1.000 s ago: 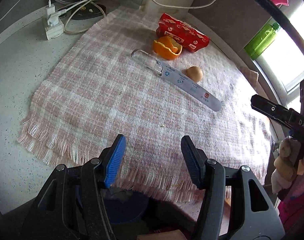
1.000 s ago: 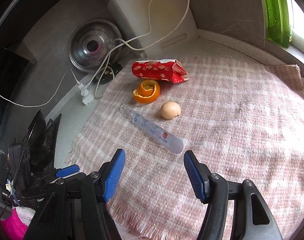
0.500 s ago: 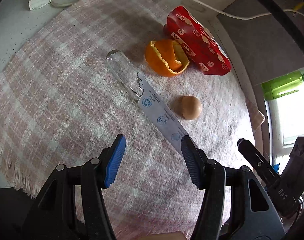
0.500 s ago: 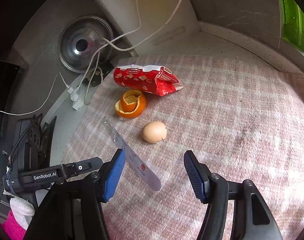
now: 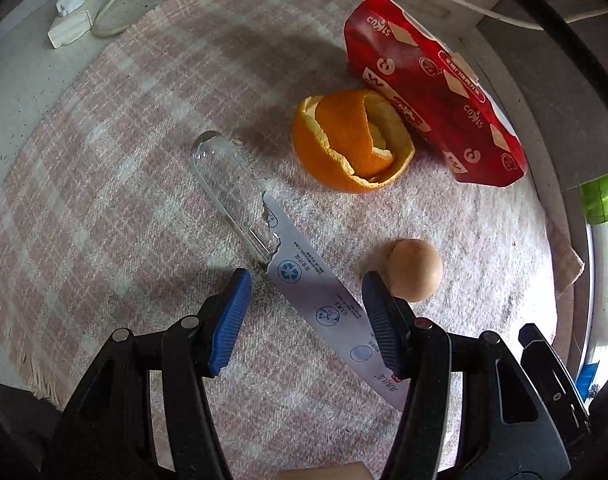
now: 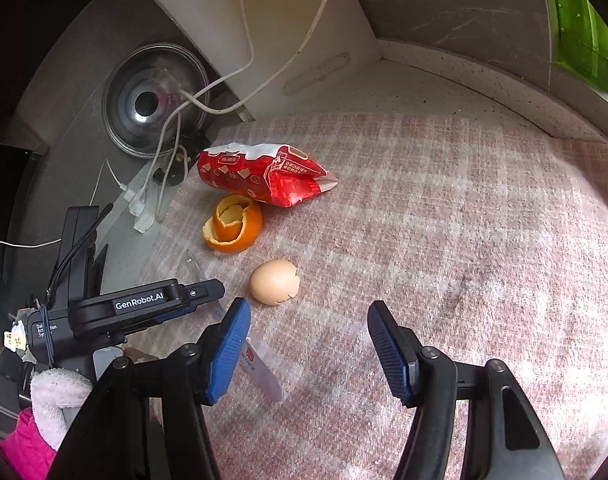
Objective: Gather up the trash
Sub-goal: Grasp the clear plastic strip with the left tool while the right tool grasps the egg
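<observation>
A long torn plastic toothbrush package [image 5: 300,276] lies on the pink plaid cloth [image 5: 136,120]; my open left gripper [image 5: 306,312] straddles its printed backing, just above it. An eggshell [image 5: 418,270] lies right beside the right finger. An orange peel [image 5: 350,146] and a red snack bag [image 5: 432,96] lie farther back. In the right wrist view, my open, empty right gripper [image 6: 310,346] hovers over the cloth, with the eggshell [image 6: 274,282] just ahead, the package end [image 6: 264,376] by its left finger, the peel [image 6: 232,230] and bag [image 6: 264,178] beyond.
White plugs and cables [image 5: 76,16] lie on the grey counter left of the cloth. A steel pot lid [image 6: 154,100] and a white board [image 6: 264,24] stand at the back. A green bottle [image 6: 580,24] sits on the sill. The left gripper body [image 6: 128,308] shows at left.
Both grippers have moved forward and lower toward the trash. The left gripper now straddles the toothbrush package; the right gripper has closed in on the eggshell. Both stay open.
</observation>
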`<action>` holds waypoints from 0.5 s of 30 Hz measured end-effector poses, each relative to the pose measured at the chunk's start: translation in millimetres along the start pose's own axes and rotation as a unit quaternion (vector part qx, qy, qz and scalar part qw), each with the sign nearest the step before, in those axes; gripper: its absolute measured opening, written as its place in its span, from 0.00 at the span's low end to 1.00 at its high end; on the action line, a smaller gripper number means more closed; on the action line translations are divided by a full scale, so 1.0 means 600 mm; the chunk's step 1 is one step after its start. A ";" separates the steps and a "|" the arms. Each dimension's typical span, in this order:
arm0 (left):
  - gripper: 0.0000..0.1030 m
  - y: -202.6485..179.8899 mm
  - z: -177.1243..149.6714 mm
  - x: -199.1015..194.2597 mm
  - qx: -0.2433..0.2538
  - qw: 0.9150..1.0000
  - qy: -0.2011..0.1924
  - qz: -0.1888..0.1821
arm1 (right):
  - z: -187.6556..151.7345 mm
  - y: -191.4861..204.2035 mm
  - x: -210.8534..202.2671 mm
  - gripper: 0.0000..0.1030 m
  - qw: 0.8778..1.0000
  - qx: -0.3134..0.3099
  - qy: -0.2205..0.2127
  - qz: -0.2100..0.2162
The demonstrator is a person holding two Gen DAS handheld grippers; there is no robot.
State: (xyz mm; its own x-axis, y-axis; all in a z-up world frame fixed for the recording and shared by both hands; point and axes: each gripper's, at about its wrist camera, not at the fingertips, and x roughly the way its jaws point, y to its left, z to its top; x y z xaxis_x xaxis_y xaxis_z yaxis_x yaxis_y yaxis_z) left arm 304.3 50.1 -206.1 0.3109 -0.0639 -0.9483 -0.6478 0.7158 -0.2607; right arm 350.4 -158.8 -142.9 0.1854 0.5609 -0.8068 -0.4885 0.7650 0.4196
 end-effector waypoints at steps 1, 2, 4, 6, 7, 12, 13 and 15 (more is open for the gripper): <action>0.57 -0.002 -0.001 0.002 0.003 1.000 -0.003 0.001 | 0.001 0.000 0.002 0.62 1.000 0.000 0.001 0.001; 0.57 -0.004 -0.003 0.003 0.007 1.000 -0.008 0.002 | 0.003 0.001 0.005 0.62 1.000 -0.001 0.001 0.002; 0.57 -0.009 -0.006 0.004 0.015 1.000 -0.014 0.003 | 0.006 0.004 0.012 0.61 1.000 -0.005 0.004 0.004; 0.52 -0.010 -0.008 0.005 0.019 1.000 -0.021 -0.004 | 0.010 0.008 0.021 0.60 1.000 -0.009 0.007 0.006; 0.51 -0.008 -0.010 0.004 0.020 0.999 -0.023 -0.010 | 0.012 0.011 0.027 0.60 1.000 -0.010 0.010 0.008; 0.36 0.017 -0.020 0.000 0.018 0.999 -0.019 -0.047 | 0.019 0.015 0.063 0.60 1.000 -0.014 0.025 0.009; 0.34 0.020 -0.021 -0.002 0.016 0.998 -0.017 -0.054 | 0.020 0.016 0.070 0.60 0.999 -0.013 0.028 0.011; 0.30 0.027 -0.021 -0.004 0.012 0.997 -0.016 -0.068 | 0.020 0.020 0.082 0.59 0.999 -0.016 0.032 0.012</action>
State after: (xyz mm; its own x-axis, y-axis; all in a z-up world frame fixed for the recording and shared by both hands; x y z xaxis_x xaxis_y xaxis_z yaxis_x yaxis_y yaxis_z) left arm 284.3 52.9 -210.3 0.4167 -0.1396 -0.8982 -0.5811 0.7189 -0.3814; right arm 364.2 -118.3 -172.8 0.1189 0.5573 -0.8218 -0.5197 0.7401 0.4268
